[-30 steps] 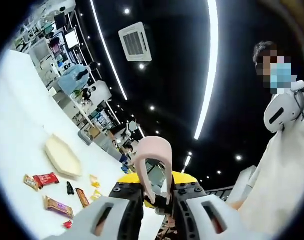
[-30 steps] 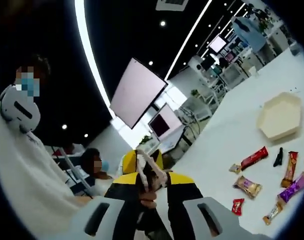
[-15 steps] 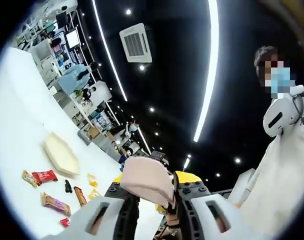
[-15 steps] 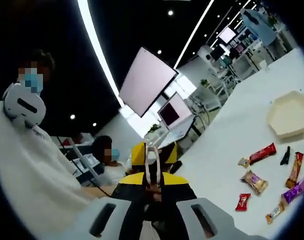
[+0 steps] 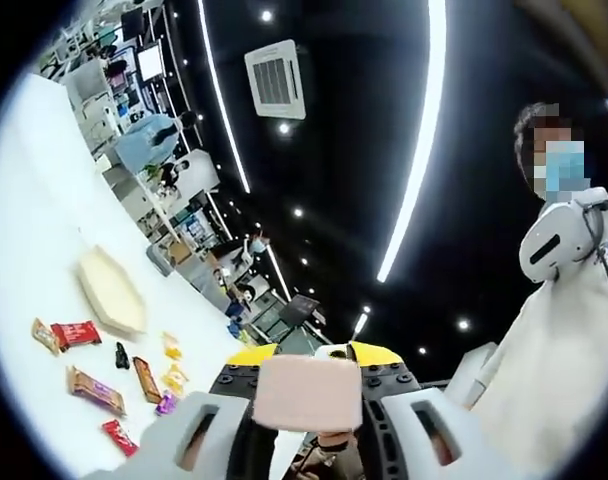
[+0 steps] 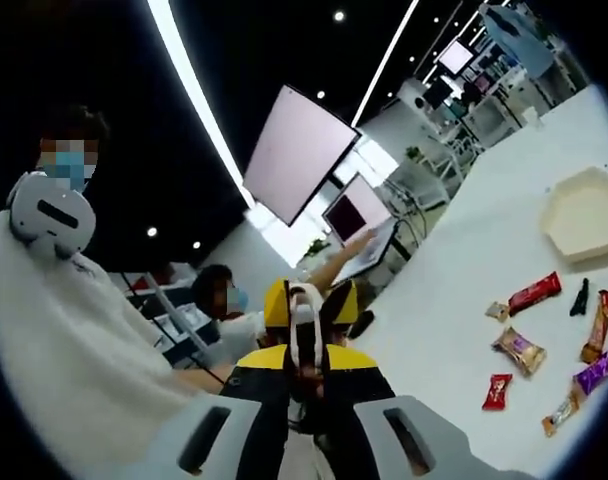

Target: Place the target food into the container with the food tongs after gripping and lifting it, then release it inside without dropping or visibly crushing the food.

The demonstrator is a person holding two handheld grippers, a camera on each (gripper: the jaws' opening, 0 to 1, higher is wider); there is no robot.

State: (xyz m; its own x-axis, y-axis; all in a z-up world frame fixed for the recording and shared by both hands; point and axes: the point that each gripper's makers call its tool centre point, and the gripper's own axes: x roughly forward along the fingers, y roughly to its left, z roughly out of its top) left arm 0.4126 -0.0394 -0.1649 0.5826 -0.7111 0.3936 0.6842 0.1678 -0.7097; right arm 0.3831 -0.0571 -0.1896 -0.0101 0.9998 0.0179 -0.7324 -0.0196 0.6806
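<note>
The left gripper (image 5: 306, 425) is closed on the pink tongs (image 5: 309, 392), whose broad flat face is turned toward the camera in the left gripper view. The tong tips cannot be seen there, so how far the tongs are open, and whether they hold anything, cannot be told.

In the right gripper view, the right gripper (image 6: 302, 388) has its jaws closed on a narrow pale loop (image 6: 303, 325) seen edge-on; its two sides lie close together.

The food lies on the white table (image 6: 454, 300): a red bar (image 6: 535, 293), a brown packet (image 6: 519, 349), a small red packet (image 6: 498, 391) and a purple bar (image 6: 596, 374). The pale hexagonal container (image 6: 586, 214) stands beyond them, apart from the wrappers. In the left gripper view the container (image 5: 110, 291) lies near the same wrappers.
</note>
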